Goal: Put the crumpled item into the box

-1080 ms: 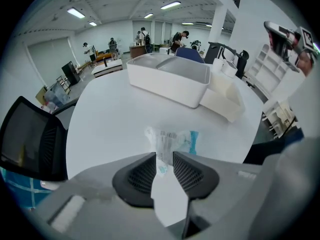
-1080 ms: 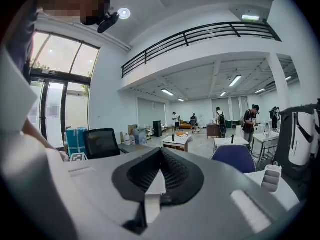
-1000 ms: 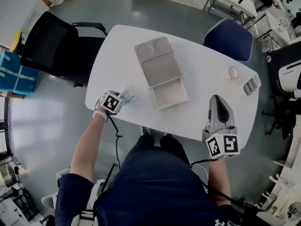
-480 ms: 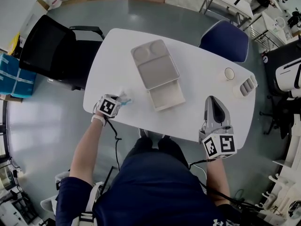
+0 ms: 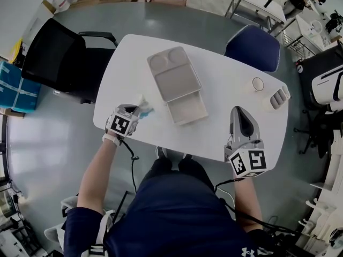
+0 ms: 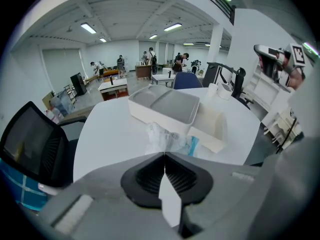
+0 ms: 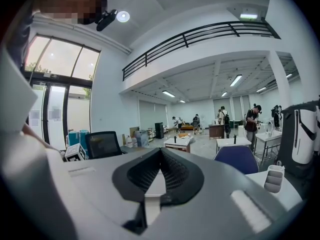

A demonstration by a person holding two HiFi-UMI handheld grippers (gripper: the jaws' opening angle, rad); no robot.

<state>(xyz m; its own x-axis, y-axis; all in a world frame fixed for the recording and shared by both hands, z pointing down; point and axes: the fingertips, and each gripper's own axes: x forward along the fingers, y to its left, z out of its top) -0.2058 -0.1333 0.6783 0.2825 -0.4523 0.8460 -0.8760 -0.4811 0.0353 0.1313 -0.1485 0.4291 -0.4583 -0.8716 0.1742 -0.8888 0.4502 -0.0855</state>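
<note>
— Where is the crumpled wrapper (image 5: 144, 109)?

— At the 8 o'clock side of the counter (image 5: 225, 92), right at the tip of the left gripper (image 5: 138, 112). The left gripper view shows the jaws meeting with the wrapper bunched just past them, so the gripper looks clamped on an edge of it. Whether the wrapper has left the counter cannot be told.

— And the box (image 5: 185, 121)?

— Mid-counter, at about 3 o'clock from the wrapper, near but not touching it. Its paler open half lies toward the person. The grey half (image 5: 174, 74) lies beyond that, toward 12 o'clock.

— How should the person carry it over?

— The pinch seems to be on a thin corner, and light film can slip out, so a slow lift is wise. The person should raise the wrapper above the box's near rim and travel toward 3 o'clock. Then stop over the middle of the open half, lower a little and part the jaws.

— The right gripper (image 5: 239, 114)?

— At 4 o'clock by the counter's edge, jaws together on nothing, well apart from the box. It could steady the box if that slides.
</note>
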